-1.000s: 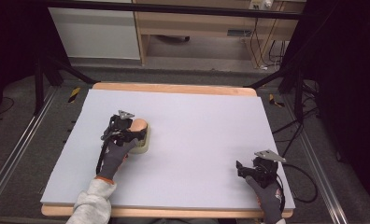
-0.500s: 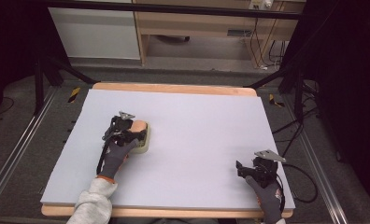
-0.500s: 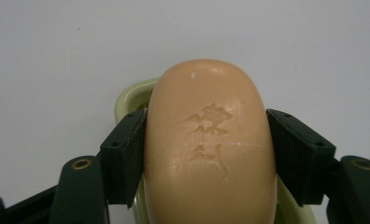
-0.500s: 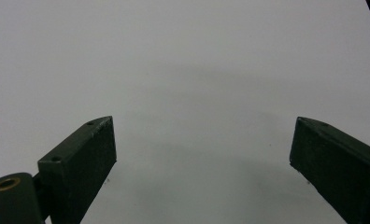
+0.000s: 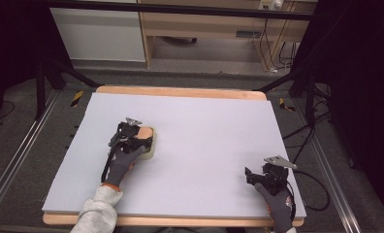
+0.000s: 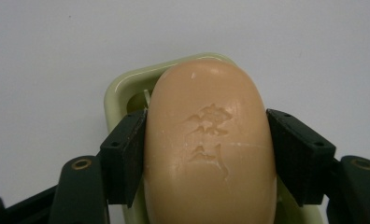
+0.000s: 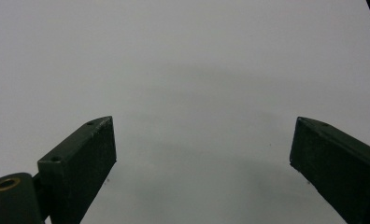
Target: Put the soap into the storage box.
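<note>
Your desk (image 5: pixel 214 126): pale grey top, wooden edge. Grey floor (image 5: pixel 30 116) around it, metal rails (image 5: pixel 15 160) either side. Wooden cabinet (image 5: pixel 204 29) and white panel (image 5: pixel 98 34) behind; black curtains (image 5: pixel 364 73) flank you.

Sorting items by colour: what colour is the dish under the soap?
Pale green, clearest in the left gripper view, where the dish rims the peach soap.

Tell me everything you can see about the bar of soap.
The soap is a peach-tan oval bar, smooth and waxy-looking, with characters pressed into its top and small nicks. It lies over a pale green dish on the grey mat, left of centre. The left gripper has its black jaws against both long sides.
</note>
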Tool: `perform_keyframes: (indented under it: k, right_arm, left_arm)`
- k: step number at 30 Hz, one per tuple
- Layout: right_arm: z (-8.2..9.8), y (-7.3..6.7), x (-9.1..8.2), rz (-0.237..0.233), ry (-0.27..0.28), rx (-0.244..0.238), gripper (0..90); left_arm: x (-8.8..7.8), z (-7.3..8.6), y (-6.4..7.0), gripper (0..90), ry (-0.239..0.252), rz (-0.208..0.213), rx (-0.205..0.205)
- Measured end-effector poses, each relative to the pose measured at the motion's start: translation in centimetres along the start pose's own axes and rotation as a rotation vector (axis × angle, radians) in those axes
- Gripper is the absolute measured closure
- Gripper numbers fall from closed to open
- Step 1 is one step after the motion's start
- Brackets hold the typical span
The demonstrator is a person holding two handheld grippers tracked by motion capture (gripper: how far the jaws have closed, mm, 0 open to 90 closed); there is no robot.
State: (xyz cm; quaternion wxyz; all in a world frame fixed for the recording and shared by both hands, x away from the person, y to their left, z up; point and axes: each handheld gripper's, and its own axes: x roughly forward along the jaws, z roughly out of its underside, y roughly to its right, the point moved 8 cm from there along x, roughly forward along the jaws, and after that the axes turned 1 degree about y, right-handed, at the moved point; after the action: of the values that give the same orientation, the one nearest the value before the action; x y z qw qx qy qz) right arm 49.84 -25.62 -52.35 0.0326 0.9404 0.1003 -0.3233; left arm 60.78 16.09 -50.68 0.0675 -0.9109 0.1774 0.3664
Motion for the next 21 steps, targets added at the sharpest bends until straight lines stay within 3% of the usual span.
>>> perform_keyframes:
  k: [21]
  right_arm:
    - [0.03, 0.00, -0.03, 0.002, -0.003, 0.003, 7.5]
  left_arm:
    - [0.04, 0.23, -0.05, 31.0, -0.004, 0.002, -0.016]
